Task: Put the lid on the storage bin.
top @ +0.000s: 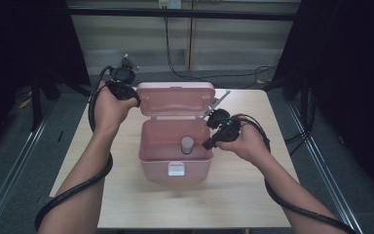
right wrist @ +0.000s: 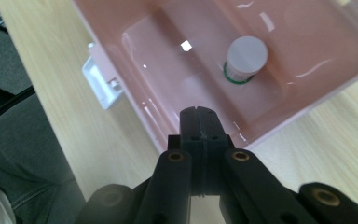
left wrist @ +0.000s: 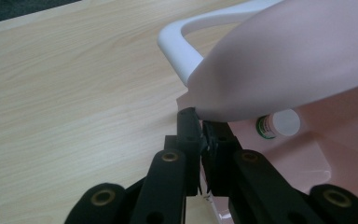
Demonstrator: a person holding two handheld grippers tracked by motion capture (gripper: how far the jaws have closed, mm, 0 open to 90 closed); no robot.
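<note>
A pink box point(top: 152, 168) stands in the middle of the table, its lid point(top: 175, 97) swung up and back. Inside it a small bottle point(top: 187, 145) with a pale cap stands upright. My left gripper point(top: 134, 100) is at the lid's left corner. In the left gripper view its jaws point(left wrist: 201, 122) are closed on the edge of the lid point(left wrist: 284, 60), beside the white handle point(left wrist: 179, 51), with the bottle point(left wrist: 279, 125) beyond. My right gripper point(top: 207, 144) hovers at the box's right rim, shut and empty. Its tips point(right wrist: 199, 114) sit over the rim, the bottle point(right wrist: 246, 56) ahead of them.
A white latch point(top: 177, 169) hangs on the box's front wall and appears again point(right wrist: 100, 86) in the right gripper view. The wooden table point(top: 233, 195) has bare surface in front of and to both sides of the box. Black cables trail from both grippers along the forearms.
</note>
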